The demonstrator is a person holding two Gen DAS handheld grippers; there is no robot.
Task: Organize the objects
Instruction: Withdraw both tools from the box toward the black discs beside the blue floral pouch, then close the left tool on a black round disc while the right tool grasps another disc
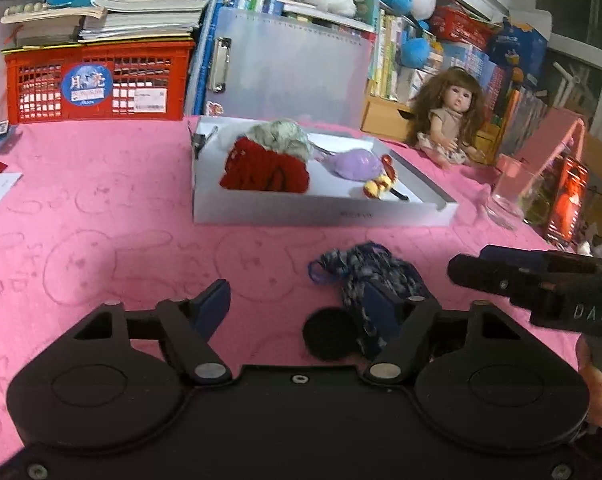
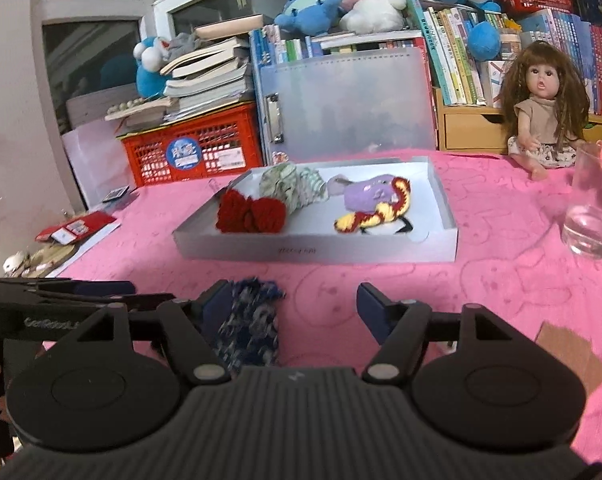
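A blue-and-white knitted piece (image 1: pixel 365 276) lies on the pink tablecloth (image 1: pixel 101 208), in front of a shallow white box (image 1: pixel 321 212). My left gripper (image 1: pixel 301 300) is open; the knit leans on its right finger (image 1: pixel 385 312) and its left finger stands apart. My right gripper (image 2: pixel 291 296) is open too, with the same knit (image 2: pixel 253 320) beside its left finger (image 2: pixel 217 308). The box (image 2: pixel 313 250) holds a red knit (image 2: pixel 249 216), a green-white knit (image 2: pixel 289 188), a purple piece (image 2: pixel 369 196) and a yellow-red knitted snake (image 2: pixel 377 212). Each gripper shows in the other's view: the right gripper (image 1: pixel 461 272), the left gripper (image 2: pixel 129 292).
A drinking glass (image 2: pixel 593 216) stands at the right, with a doll (image 2: pixel 545 112) behind it. A red crate (image 2: pixel 197 152) under stacked books and a translucent folder (image 2: pixel 349 108) line the back. Cards (image 2: pixel 77 228) lie at the left edge, and a cardboard piece (image 2: pixel 569 352) at the near right.
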